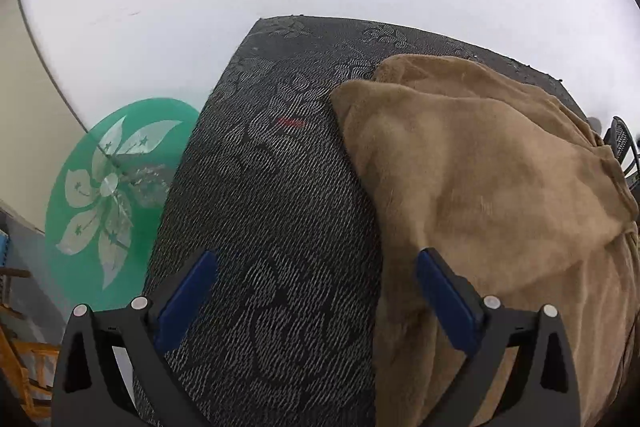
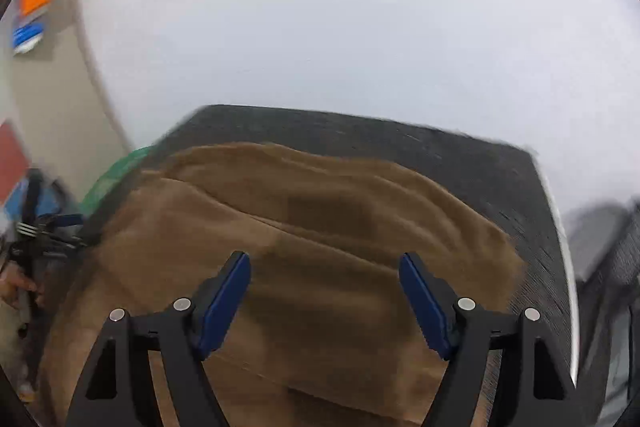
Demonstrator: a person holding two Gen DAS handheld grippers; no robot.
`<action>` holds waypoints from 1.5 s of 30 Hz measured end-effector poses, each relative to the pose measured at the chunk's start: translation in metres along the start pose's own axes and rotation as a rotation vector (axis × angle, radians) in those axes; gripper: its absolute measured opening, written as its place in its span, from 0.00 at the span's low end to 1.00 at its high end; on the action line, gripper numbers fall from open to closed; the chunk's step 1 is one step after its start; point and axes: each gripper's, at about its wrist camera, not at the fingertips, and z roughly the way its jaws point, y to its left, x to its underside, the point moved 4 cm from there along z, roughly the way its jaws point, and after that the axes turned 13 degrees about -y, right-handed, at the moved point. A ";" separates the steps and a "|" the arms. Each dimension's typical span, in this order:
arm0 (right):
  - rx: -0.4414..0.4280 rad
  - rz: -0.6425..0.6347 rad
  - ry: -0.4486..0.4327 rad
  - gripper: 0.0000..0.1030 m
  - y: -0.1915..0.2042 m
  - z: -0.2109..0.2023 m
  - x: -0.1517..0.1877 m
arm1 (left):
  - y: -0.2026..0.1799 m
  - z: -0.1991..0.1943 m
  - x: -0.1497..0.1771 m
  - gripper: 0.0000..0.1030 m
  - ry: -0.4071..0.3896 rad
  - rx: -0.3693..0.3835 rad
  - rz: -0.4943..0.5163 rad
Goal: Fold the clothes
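A: Where is the garment?

B: The tan garment lies bunched on the dark patterned cloth.

A: Handling?

B: Probably soft, light and floppy (likely fleece); pinch a hem edge.

A: Tools?

B: Left gripper wide, empty; right gripper wide, empty.

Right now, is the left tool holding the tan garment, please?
No, the left tool stands open over the dark patterned cloth, beside the tan garment.

A dark floral-patterned table carries a crumpled tan garment on its right side.
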 end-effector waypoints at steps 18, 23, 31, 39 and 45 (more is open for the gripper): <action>-0.418 -0.186 0.180 0.76 0.202 0.105 -0.016 | 0.036 0.005 0.022 0.99 -0.034 -0.045 -0.045; -0.509 -0.234 0.158 0.77 0.224 0.082 0.025 | 0.042 0.005 0.026 0.99 -0.018 -0.013 -0.079; -0.730 0.060 0.251 0.77 0.245 0.077 0.068 | 0.080 -0.012 0.023 0.99 -0.050 0.090 -0.326; -0.550 0.126 0.209 0.77 0.246 0.115 0.071 | 0.097 -0.009 0.026 0.99 -0.055 0.076 -0.430; -0.632 0.283 0.138 0.77 0.241 0.118 0.057 | 0.111 -0.011 0.027 0.99 -0.060 0.067 -0.487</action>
